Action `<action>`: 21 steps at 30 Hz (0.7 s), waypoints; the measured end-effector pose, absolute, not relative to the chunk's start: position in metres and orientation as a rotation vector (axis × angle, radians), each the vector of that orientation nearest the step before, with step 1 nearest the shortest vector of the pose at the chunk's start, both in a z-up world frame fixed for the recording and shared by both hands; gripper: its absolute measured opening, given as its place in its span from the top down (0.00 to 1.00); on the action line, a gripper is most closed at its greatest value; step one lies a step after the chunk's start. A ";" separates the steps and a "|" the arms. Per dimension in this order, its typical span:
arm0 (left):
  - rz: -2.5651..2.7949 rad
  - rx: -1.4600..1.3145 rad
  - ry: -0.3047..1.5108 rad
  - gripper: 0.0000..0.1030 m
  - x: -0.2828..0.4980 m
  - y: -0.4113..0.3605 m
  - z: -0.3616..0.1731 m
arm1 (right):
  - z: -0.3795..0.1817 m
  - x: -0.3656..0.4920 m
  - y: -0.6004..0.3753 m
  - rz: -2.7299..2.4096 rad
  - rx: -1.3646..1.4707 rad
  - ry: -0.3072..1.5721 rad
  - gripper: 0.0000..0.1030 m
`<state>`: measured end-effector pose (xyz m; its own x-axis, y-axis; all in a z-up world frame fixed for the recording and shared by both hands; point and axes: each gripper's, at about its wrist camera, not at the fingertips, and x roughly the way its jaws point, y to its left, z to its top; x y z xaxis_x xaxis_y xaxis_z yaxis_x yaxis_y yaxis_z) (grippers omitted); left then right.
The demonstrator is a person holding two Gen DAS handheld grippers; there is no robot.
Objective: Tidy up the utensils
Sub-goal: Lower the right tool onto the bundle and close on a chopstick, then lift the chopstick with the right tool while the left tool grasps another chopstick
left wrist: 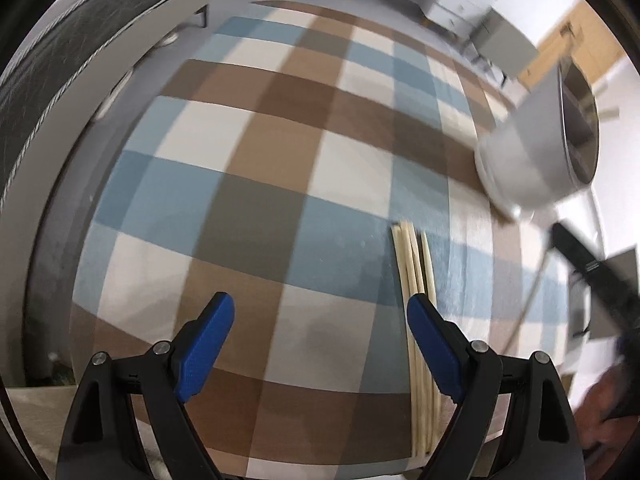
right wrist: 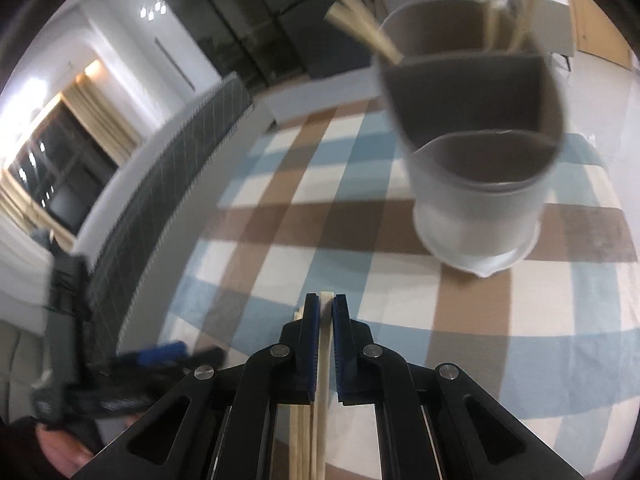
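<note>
- Checked cloth (left wrist: 280,184) in blue, brown and cream squares covers the table under both my claws, with a grey quilted sofa back (right wrist: 168,168) along its far edge and a dark window with pale curtains beyond
- my right gripper (right wrist: 326,312) is clamped nearly shut on a single pale chopstick (right wrist: 325,360) — the stick runs straight down between the blue pads and pokes out just past the tips
- more chopsticks (right wrist: 298,432) lie on the cloth beneath that claw, just left of the gripped one
- ahead and to the right stands the white utensil holder (right wrist: 476,216) on its round saucer base, its dark inside split into compartments; several chopsticks (right wrist: 360,24) already lean in the rear compartment, the near ones look bare
- my left gripper (left wrist: 320,312) hangs wide over the cloth with nothing between its pads
- its right finger (left wrist: 430,344) sits just beside the loose bundle of chopsticks (left wrist: 412,260) on the table — touching or not, I cannot tell
- from that side the holder (left wrist: 528,152) is at the upper right, well apart from the bundle
</note>
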<state>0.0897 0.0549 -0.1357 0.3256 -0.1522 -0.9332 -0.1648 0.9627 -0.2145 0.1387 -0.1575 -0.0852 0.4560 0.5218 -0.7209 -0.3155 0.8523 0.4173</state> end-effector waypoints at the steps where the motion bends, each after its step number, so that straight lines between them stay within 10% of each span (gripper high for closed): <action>1: 0.001 -0.272 1.253 0.18 0.090 0.050 -0.138 | -0.083 0.136 -0.166 0.513 0.263 0.951 0.95; 21: 0.068 -0.131 1.294 0.17 0.081 0.029 -0.160 | -0.066 0.123 -0.208 0.480 0.350 0.846 0.95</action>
<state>0.0808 0.0294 -0.1604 0.2723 -0.0227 -0.9619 -0.1238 0.9906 -0.0585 0.1228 -0.2076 -0.0658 0.5679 0.5341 -0.6262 -0.2634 0.8388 0.4766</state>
